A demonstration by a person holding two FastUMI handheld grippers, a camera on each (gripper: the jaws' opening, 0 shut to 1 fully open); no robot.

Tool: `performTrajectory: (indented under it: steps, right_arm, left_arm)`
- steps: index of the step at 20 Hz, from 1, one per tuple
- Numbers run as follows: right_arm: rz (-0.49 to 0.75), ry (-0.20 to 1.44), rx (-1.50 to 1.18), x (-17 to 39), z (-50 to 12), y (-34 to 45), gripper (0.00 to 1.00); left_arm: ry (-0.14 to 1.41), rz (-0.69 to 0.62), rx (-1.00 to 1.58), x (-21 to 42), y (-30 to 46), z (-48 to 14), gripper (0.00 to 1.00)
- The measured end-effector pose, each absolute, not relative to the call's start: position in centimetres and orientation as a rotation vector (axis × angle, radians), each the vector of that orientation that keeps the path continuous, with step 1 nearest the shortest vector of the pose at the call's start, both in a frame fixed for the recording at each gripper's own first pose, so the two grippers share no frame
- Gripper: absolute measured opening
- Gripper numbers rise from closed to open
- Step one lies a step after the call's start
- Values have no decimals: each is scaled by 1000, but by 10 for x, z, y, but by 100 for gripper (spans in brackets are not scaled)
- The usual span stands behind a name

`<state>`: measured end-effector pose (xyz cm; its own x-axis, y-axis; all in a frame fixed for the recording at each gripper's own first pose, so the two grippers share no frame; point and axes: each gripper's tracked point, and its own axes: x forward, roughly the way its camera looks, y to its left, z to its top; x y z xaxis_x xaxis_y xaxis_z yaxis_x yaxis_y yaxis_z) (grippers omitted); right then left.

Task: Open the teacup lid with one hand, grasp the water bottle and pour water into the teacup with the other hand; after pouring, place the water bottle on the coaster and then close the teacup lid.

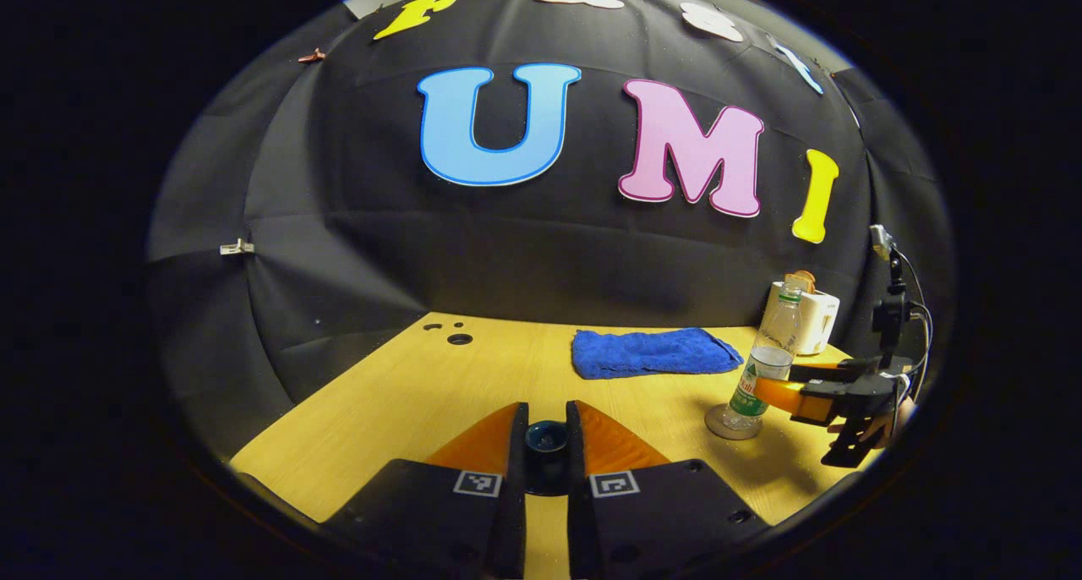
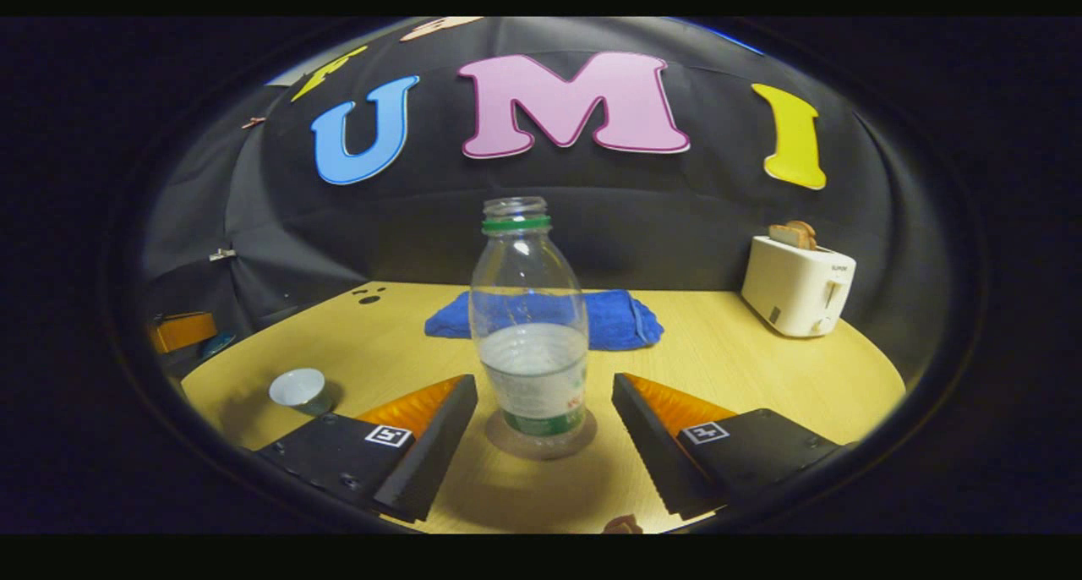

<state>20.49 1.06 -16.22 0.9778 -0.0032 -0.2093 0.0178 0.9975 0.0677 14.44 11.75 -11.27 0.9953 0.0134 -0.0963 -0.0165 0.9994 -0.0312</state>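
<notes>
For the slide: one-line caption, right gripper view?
Open right gripper flanks the uncapped water bottle standing on its coaster; lidless teacup at left.

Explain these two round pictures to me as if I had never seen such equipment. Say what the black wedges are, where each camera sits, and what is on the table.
The black-and-orange wedges are the fingers of two hand-held grippers; a camera rides on each. In the left gripper view, the left gripper is shut on a small dark teacup lid. In the right gripper view, the right gripper stands open around a clear plastic water bottle, uncapped, partly full, standing on a round coaster. The wooden table also bears an open white teacup, a folded blue towel and a white toaster.
</notes>
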Motion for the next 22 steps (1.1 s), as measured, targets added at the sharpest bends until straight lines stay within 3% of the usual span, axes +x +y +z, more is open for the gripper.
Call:
performTrajectory:
  steps: [1,2,9,10,22]
  right_arm:
    - [-19,221,77,198,-165,6,94]
    - [-28,230,93,189,-168,2,99]
    - [-50,287,180,147,-170,-15,99]
    - [-52,288,169,143,-169,-17,99]
    - [-43,321,152,122,-171,-11,99]
  left_arm:
    - [90,8,-31,148,114,-112,23]
    - [87,3,-27,153,111,-115,24]
    - [83,-23,28,186,91,-145,24]
    - [89,-27,44,189,89,-153,20]
    - [133,-49,27,204,84,-191,27]
